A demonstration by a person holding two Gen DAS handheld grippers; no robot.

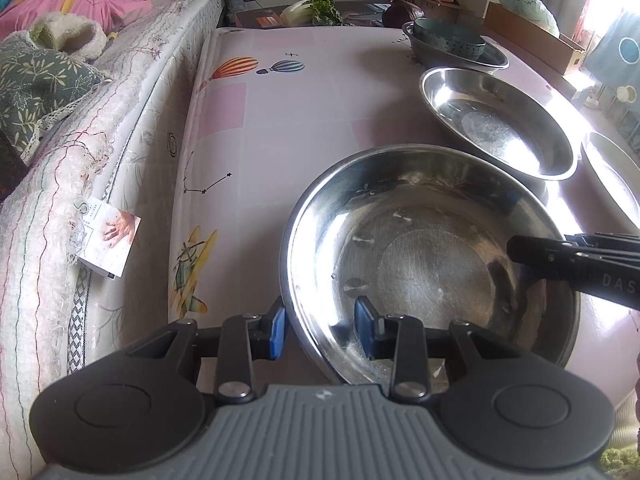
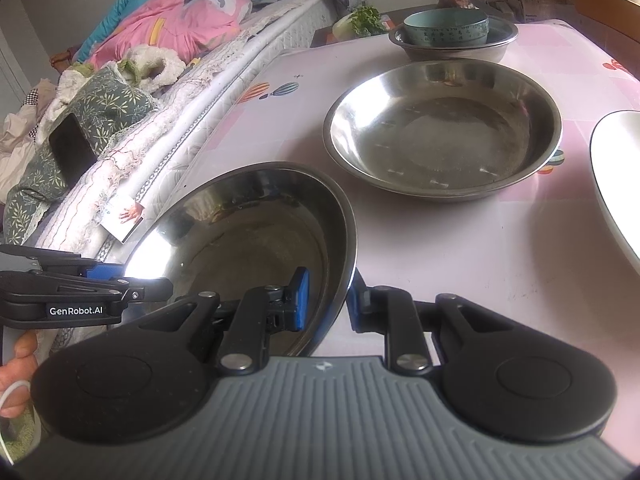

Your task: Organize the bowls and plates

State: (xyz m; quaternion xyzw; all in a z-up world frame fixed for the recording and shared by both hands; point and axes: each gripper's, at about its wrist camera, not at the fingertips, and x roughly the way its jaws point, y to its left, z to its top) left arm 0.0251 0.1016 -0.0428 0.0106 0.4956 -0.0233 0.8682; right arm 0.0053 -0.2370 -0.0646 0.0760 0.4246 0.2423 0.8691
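Steel near plate [image 1: 432, 256] sits at the near left of the worktop [image 1: 304, 120], both grippers on its rim. Left gripper [image 1: 320, 328] straddles the near-left rim, one blue finger [image 1: 276, 330] outside, one inside; whether the pads actually press the metal, cannot tell. Right gripper [image 2: 326, 300] has its fingers closed on the plate's right rim, pad inside and pad outside, wall pinched between.

Progress, judged: early to middle. At the far end a teal bowl [image 2: 446, 26] is already nested in a steel bowl [image 2: 456, 46]. Second plate [image 2: 444, 128] lies loose just beyond the near one, empty. White dish [image 2: 616, 184] shows only partly at the right edge. Left to do, likely: stack near plate into second plate, then deal with the white dish.

Around: bed [image 1: 100, 160] runs tight along the worktop's left side, heaped bedding [image 2: 168, 20], a phone [image 2: 72, 148] on a cushion, a paper tag [image 1: 108, 240] hanging near the plate. Greens [image 1: 312, 10] and a box [image 1: 536, 36] beyond the far edge. Path to second plate looks open; the bed edge crowds the left hand.
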